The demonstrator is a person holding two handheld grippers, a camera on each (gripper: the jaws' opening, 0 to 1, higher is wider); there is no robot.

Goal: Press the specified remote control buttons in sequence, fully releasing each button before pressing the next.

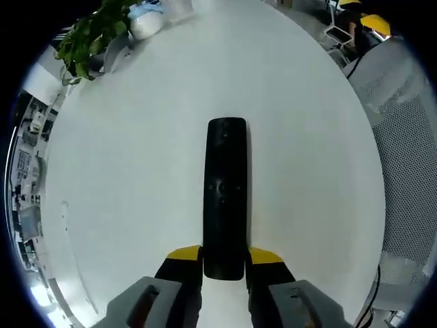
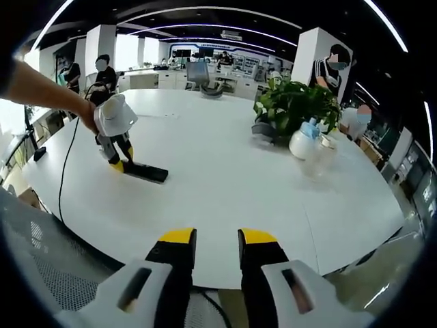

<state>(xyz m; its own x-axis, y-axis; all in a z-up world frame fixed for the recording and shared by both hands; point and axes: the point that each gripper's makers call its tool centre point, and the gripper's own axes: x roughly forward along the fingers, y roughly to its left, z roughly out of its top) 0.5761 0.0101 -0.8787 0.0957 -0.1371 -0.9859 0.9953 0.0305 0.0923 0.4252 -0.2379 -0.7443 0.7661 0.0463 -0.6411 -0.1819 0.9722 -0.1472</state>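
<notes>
A long black remote control (image 1: pixel 225 198) lies flat on the white round table (image 1: pixel 136 171), its far end pointing away from me. My left gripper (image 1: pixel 224 256) is shut on the remote's near end, one yellow-tipped finger on each side. From the right gripper view the same remote (image 2: pixel 147 172) lies on the table at the left, with the left gripper (image 2: pixel 121 164) clamped on its end and a person's hand holding that gripper. My right gripper (image 2: pixel 218 237) hovers off the table's near edge, open, with nothing between its fingers.
A potted green plant (image 2: pixel 295 102) and a white jug (image 2: pixel 302 143) stand at the table's far right; the plant (image 1: pixel 85 37) also sits at the far left edge. A grey mesh chair (image 1: pixel 403 123) is beside the table. A black cable (image 2: pixel 65 171) crosses the left edge.
</notes>
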